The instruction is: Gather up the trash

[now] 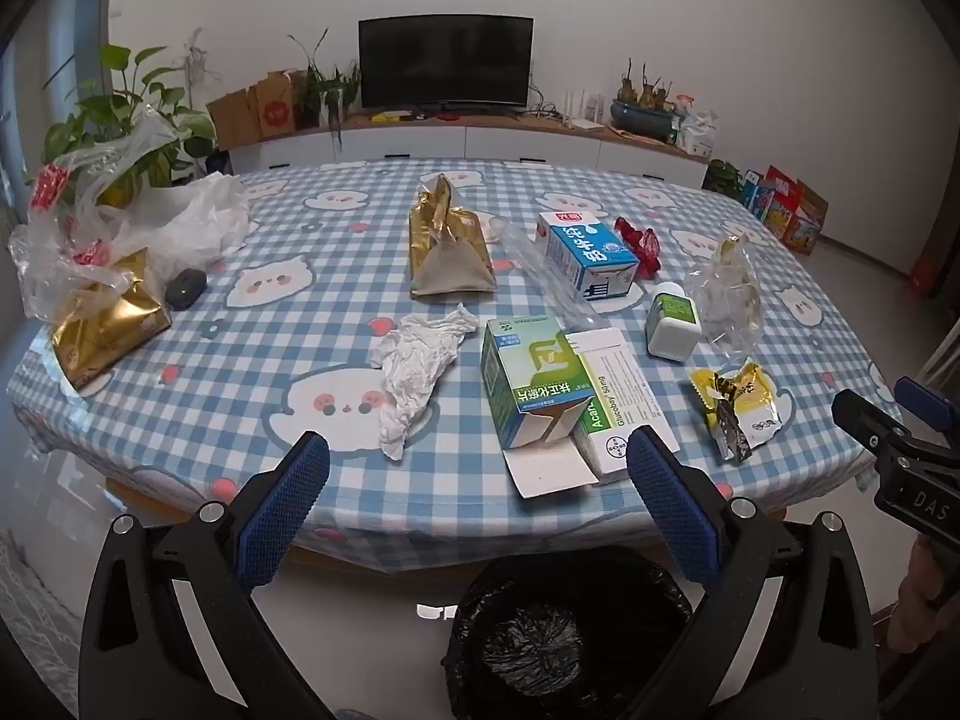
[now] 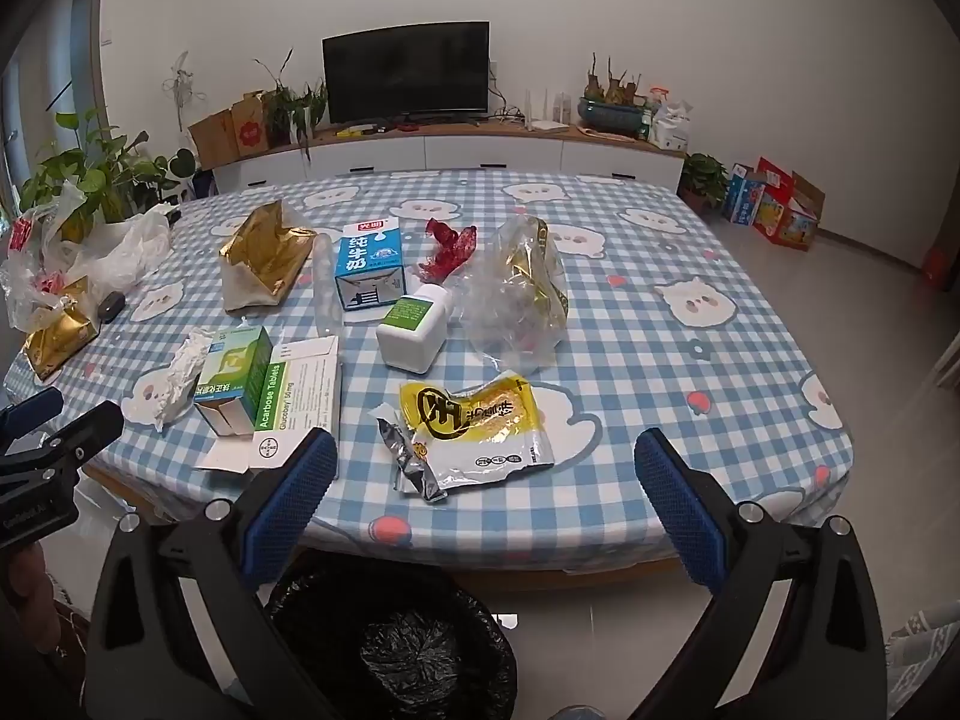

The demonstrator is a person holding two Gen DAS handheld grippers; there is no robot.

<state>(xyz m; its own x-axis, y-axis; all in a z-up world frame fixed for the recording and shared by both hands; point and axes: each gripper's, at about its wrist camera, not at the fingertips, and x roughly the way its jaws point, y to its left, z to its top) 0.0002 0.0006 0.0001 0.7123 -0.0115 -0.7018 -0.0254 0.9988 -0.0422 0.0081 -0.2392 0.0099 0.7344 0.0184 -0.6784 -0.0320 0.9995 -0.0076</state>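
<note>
Below my left gripper (image 1: 477,465) and right gripper (image 2: 486,462), both jaws spread wide and empty, sits the black-lined bin (image 1: 564,630); yellow snack wrapper (image 2: 474,426) and crumpled tissue (image 1: 414,372) lie on the checked tablecloth (image 2: 660,360).

Two crumpled gold foil bags, one mid-table (image 1: 447,240) and one at the left edge (image 1: 105,324). Two cardboard medicine boxes, a green one (image 1: 531,381) beside a white one (image 1: 618,399). One blue-and-white milk carton (image 1: 591,255), one white plastic pill bottle (image 1: 672,321), one crumpled white tissue (image 1: 420,366), one yellow snack wrapper (image 1: 735,402), one black-lined bin (image 1: 564,630) at the bottom.
</note>
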